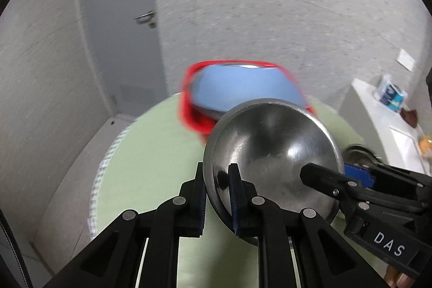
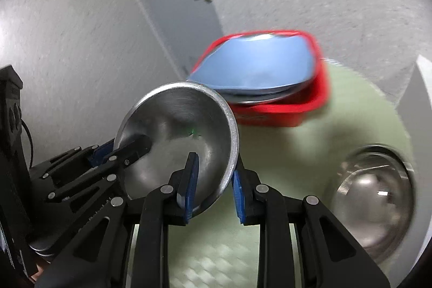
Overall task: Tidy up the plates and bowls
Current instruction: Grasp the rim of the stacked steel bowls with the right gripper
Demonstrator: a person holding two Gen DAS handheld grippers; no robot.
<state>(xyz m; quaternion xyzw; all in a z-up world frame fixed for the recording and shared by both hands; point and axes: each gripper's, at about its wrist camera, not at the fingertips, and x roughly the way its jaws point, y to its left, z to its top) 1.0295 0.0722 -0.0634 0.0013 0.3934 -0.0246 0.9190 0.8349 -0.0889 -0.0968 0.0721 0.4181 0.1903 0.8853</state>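
A small steel bowl (image 1: 272, 153) is held in the air between both grippers, above the green table. My left gripper (image 1: 217, 196) is shut on its left rim, one finger inside and one outside. My right gripper (image 2: 214, 184) is shut on the opposite rim of the same bowl (image 2: 175, 139); it also shows in the left wrist view (image 1: 332, 180). Behind the bowl stands a red basket (image 2: 283, 112) with a blue plate (image 2: 251, 66) tilted on other steel dishes. The basket (image 1: 189, 109) and blue plate (image 1: 237, 91) are blurred in the left wrist view.
A larger steel bowl (image 2: 375, 204) sits on the green table (image 2: 297, 153) at the right. A white cabinet (image 1: 378, 120) with small items stands right of the table. A grey door (image 1: 121, 18) and wall lie beyond.
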